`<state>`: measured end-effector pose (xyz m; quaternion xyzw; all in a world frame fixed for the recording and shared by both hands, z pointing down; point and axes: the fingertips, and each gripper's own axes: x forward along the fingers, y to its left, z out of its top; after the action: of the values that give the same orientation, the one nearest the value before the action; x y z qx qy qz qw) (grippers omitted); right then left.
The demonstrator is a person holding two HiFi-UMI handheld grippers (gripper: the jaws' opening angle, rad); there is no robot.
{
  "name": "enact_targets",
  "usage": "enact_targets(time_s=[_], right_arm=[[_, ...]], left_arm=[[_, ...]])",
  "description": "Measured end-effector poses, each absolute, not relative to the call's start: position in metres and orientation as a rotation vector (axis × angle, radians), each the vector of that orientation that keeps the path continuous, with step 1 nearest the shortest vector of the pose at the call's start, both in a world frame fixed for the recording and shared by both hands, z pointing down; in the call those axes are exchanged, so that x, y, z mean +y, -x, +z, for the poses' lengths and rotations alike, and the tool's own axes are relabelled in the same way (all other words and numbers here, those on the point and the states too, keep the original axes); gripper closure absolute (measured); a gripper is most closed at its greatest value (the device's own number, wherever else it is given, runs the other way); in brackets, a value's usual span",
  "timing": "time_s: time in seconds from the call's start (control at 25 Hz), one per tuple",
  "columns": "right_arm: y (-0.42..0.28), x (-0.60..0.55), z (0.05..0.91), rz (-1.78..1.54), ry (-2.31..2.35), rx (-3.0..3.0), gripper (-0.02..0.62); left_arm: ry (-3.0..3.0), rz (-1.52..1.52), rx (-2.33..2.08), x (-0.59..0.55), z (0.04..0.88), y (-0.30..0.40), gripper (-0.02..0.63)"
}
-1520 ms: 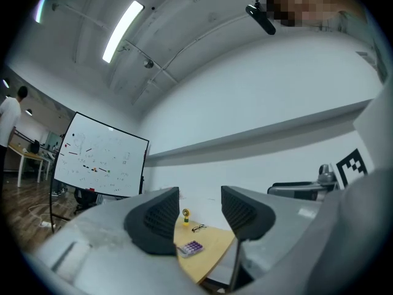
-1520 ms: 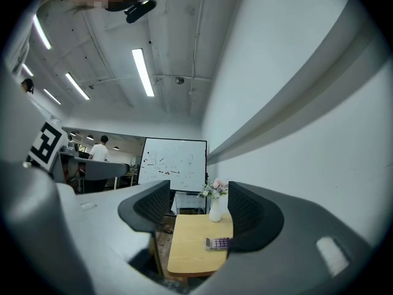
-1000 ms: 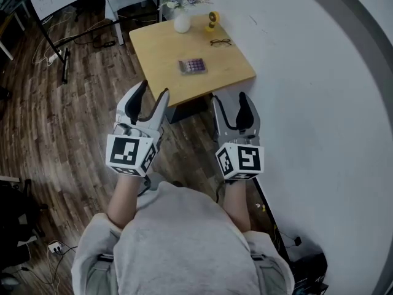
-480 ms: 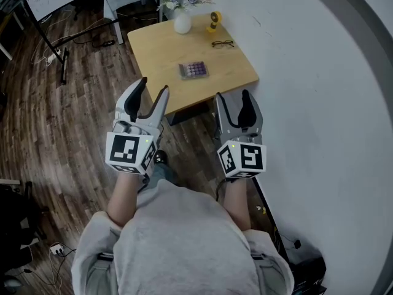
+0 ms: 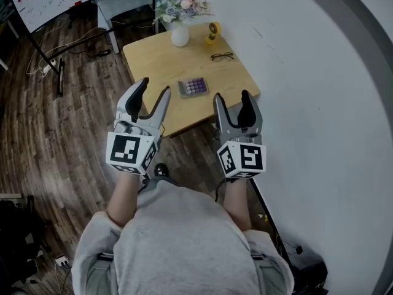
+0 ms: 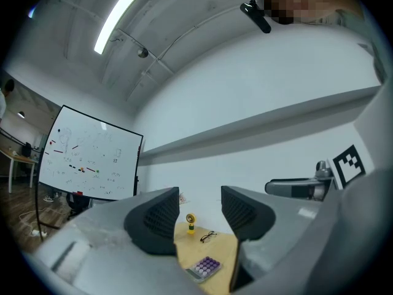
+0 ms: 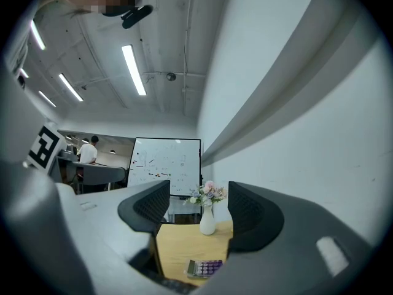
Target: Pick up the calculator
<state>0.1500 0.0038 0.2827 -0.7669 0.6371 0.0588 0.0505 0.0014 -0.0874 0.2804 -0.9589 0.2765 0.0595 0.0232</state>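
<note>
Calculator: the calculator (image 5: 194, 86) lies flat on the wooden table (image 5: 150, 54), near the table's front edge, with nothing touching it.
Left gripper: the left gripper (image 5: 153, 90) is held about level over the floor, short of the table. Its jaws stand wide apart with only air between them, and its own view looks through the gap at the calculator.
Right gripper: the right gripper (image 5: 232, 100) also has its jaws spread and holds nothing. It is just short of the table's near corner, with the calculator low in its view.
What changed: over the last second the table has drawn closer to both grippers and the calculator now sits just ahead of the jaws. The jaw openings look the same as before.
Meaning for the task: this is probably the approach. No grasp has begun, and either gripper could reach next.
Other things: a vase of flowers (image 5: 179, 34), a pair of glasses (image 5: 222, 56) and a small yellow object (image 5: 212, 31), possibly a toy but too small to tell, stand farther back, well apart from the calculator.
</note>
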Motion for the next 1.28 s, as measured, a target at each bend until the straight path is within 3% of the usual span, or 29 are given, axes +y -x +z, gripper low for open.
enact_targets(time_s=[1.28], right_arm=[[-0.171,-0.123,0.314,0.093,2.440,1.842,0.308]], left_arm=[[3.089,0.099,0.653,-0.219,0.315,-0.041,0.394]])
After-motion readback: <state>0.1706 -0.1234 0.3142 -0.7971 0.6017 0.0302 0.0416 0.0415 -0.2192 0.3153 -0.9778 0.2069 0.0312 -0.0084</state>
